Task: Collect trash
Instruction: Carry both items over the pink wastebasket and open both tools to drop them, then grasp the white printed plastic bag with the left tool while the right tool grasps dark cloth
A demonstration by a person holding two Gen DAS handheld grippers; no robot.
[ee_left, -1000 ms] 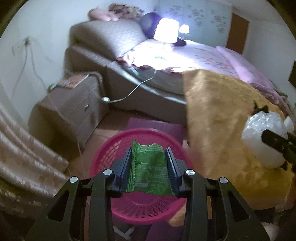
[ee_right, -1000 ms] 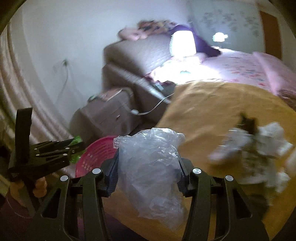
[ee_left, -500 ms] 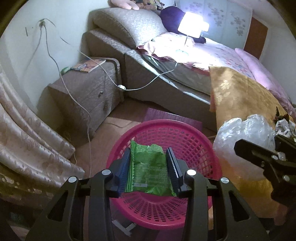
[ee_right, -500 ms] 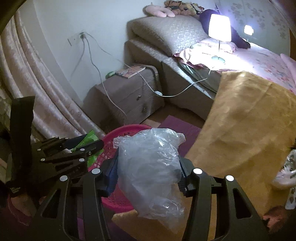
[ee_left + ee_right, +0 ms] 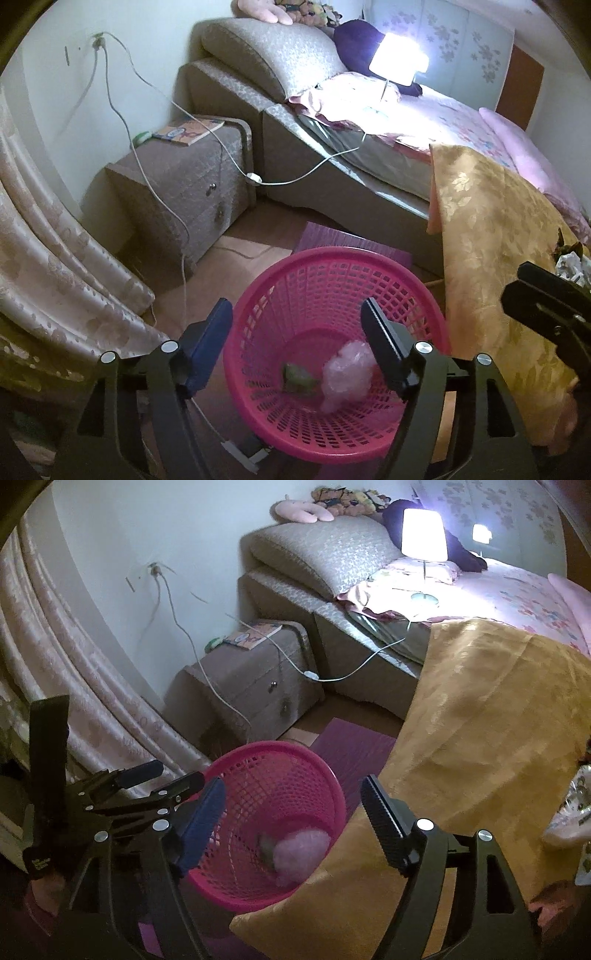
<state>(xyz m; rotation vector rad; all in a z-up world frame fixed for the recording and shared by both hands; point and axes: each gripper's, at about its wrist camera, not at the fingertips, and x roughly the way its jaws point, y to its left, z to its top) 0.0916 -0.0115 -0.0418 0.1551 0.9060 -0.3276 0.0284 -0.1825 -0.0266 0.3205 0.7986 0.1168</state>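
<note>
Both claws over pink basket [image 5: 343, 354], jaws opening, nothing between them. I see left gripper [image 5: 295, 343] and right gripper [image 5: 291, 823] empty. Green wrapper [image 5: 297, 374] and clear bag [image 5: 345, 373] lie at basket bottom. More litter [image 5: 569, 812] at right edge of frame, on gold cloth [image 5: 480, 709]; right gripper nearer, I judge.

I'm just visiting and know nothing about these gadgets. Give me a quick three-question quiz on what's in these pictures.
1. True or false: the left gripper is clamped on a wrapper.
2. Which two pieces of trash lie in the pink basket?
3. What drapes over the bed edge beside the basket: (a) a towel, (b) the golden blanket, (c) a coat?

Key:
1. False; its jaws are opening with nothing between them, as are those of the right gripper.
2. The green wrapper and the clear plastic bag.
3. b
</note>
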